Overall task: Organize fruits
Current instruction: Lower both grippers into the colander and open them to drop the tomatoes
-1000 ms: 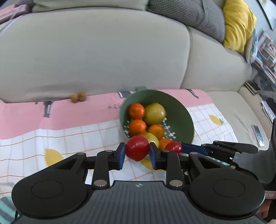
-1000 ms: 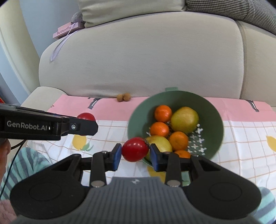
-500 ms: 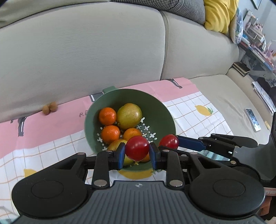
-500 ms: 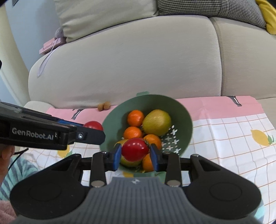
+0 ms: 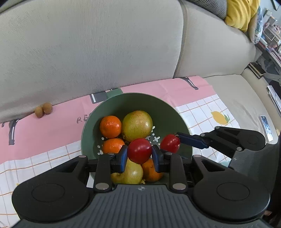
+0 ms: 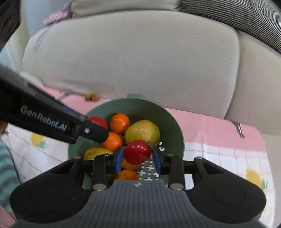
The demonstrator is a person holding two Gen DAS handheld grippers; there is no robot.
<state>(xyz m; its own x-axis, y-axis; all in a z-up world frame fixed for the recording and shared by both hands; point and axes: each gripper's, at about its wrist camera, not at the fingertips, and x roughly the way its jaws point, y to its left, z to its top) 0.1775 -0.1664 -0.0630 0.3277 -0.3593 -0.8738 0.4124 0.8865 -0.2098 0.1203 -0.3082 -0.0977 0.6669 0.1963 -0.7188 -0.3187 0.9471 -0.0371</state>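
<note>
A green colander bowl [image 5: 133, 101] sits on the patterned cloth and holds oranges [image 5: 110, 126] and yellow-green pears [image 5: 137, 125]. My left gripper [image 5: 139, 156] is shut on a red tomato [image 5: 139, 150], held just above the fruit in the bowl. My right gripper [image 6: 137, 158] is shut on a second red tomato [image 6: 137, 151], also over the bowl [image 6: 168, 122]. The right gripper's tomato shows in the left wrist view [image 5: 170, 143], at the bowl's right side. The left gripper's tomato shows in the right wrist view [image 6: 97, 121], at the bowl's left side.
The cloth [image 5: 43, 131] is pink and white with a lemon print and lies on a beige sofa [image 5: 87, 49]. Two small brown fruits [image 5: 43, 109] lie at the foot of the backrest, left of the bowl. A yellow cushion [image 5: 240, 12] is at the far right.
Both grippers have moved forward with their tomatoes and now hang over the bowl's inside. The bowl looms larger in both views.
</note>
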